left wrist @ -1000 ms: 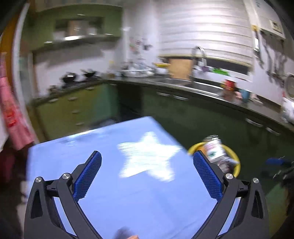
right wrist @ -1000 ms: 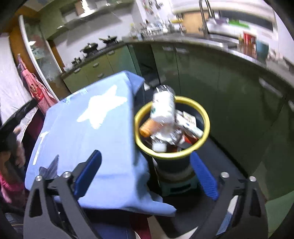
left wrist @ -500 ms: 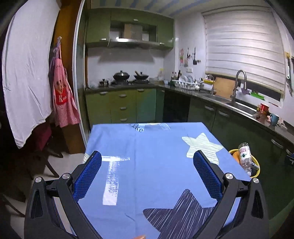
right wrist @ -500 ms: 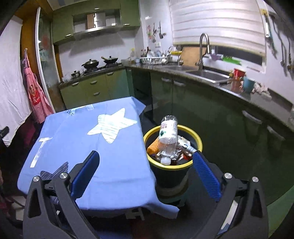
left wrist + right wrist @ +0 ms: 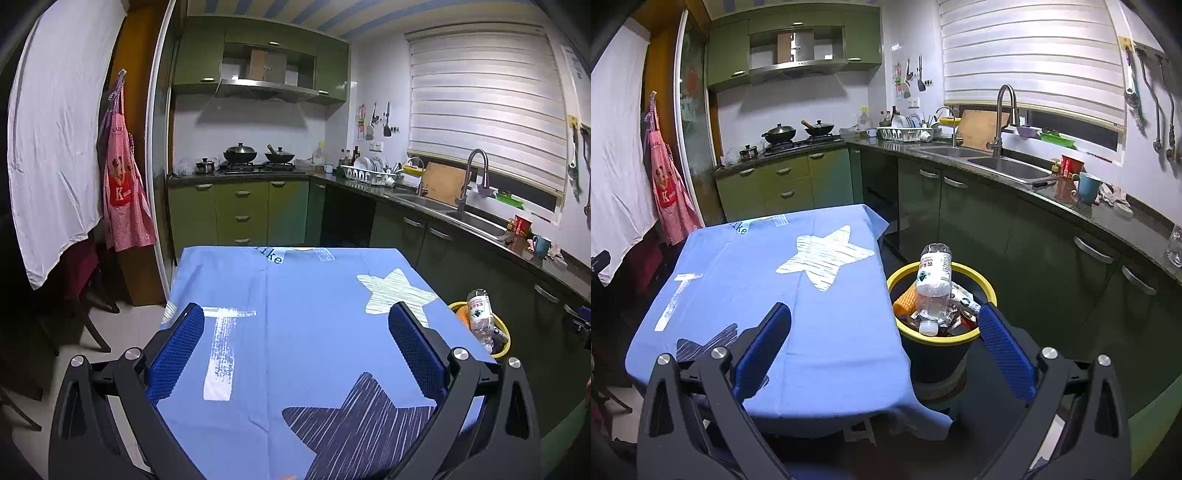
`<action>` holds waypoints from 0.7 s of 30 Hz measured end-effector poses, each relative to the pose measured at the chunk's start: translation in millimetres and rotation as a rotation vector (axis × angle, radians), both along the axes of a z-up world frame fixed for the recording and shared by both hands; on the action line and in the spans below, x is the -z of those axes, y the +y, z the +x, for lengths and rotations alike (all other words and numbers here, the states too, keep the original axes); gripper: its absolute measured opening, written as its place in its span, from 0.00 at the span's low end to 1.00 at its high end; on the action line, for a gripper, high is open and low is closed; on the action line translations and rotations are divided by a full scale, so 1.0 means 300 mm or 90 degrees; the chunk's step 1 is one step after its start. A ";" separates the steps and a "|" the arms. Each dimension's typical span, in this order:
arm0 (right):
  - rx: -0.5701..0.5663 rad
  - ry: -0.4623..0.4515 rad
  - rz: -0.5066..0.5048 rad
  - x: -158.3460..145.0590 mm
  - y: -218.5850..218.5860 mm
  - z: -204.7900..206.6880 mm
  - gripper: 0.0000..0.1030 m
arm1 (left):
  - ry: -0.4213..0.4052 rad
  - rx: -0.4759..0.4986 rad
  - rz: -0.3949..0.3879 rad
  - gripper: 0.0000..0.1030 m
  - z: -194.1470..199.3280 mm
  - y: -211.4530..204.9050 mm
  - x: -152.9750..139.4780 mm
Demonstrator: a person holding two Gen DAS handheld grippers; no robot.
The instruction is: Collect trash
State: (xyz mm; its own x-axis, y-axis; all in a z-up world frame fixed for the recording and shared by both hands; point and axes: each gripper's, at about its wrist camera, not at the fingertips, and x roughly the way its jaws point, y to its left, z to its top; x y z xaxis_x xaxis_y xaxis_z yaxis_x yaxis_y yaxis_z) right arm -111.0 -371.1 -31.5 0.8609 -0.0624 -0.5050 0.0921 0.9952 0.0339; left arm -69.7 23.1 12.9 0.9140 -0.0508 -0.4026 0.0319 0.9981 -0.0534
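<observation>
Left hand-held gripper (image 5: 295,343) was spread wide, nothing between its blue pads (image 5: 413,354), poised above the near part of the table (image 5: 295,295). Right hand-held gripper (image 5: 886,347) was likewise wide apart and empty, aimed across the table's right edge toward the bin (image 5: 938,354). The table carried a blue cloth with a pale star (image 5: 825,260) and a dark star (image 5: 354,421); no loose trash was visible on the cloth in either view. The bin, black with a yellow rim, stood on the floor just beside the table's right side, on a low stand. In it: a clear plastic bottle (image 5: 932,284), cap end down, neck tilted toward the camera, its base sticking up above the rim; an orange item (image 5: 905,301) beside it; further wrappers or packets beneath, too jumbled to identify. Judgement: the collecting appeared largely done, since the trash lay in the bin. Handling notes: the bottle looked empty, so light, thin-walled, and likely to dent or slip under a hard pinch; best taken across the labelled mid-body, where the wall is straight, rather than at the tapered neck. It sat high and could tip out if bumped. Kitchen counter with sink (image 5: 1008,168) ran behind the bin, well apart.
</observation>
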 end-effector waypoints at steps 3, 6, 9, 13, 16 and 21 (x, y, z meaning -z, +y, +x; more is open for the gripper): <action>0.002 -0.001 -0.001 -0.003 0.005 0.001 0.94 | 0.001 0.003 0.002 0.96 0.008 -0.015 0.000; 0.000 -0.001 0.000 -0.003 0.006 0.001 0.94 | 0.004 0.006 0.004 0.96 0.014 -0.026 0.003; 0.000 0.000 0.001 -0.002 0.005 0.003 0.94 | 0.005 0.007 0.005 0.96 0.021 -0.034 0.001; 0.001 0.000 0.002 -0.002 0.001 0.006 0.94 | 0.005 0.010 0.007 0.96 0.028 -0.046 0.000; 0.002 0.000 0.005 0.000 -0.002 0.009 0.94 | 0.007 0.011 0.008 0.96 0.031 -0.053 0.000; 0.001 0.000 0.005 0.001 -0.002 0.009 0.94 | 0.006 0.010 0.010 0.96 0.032 -0.058 0.005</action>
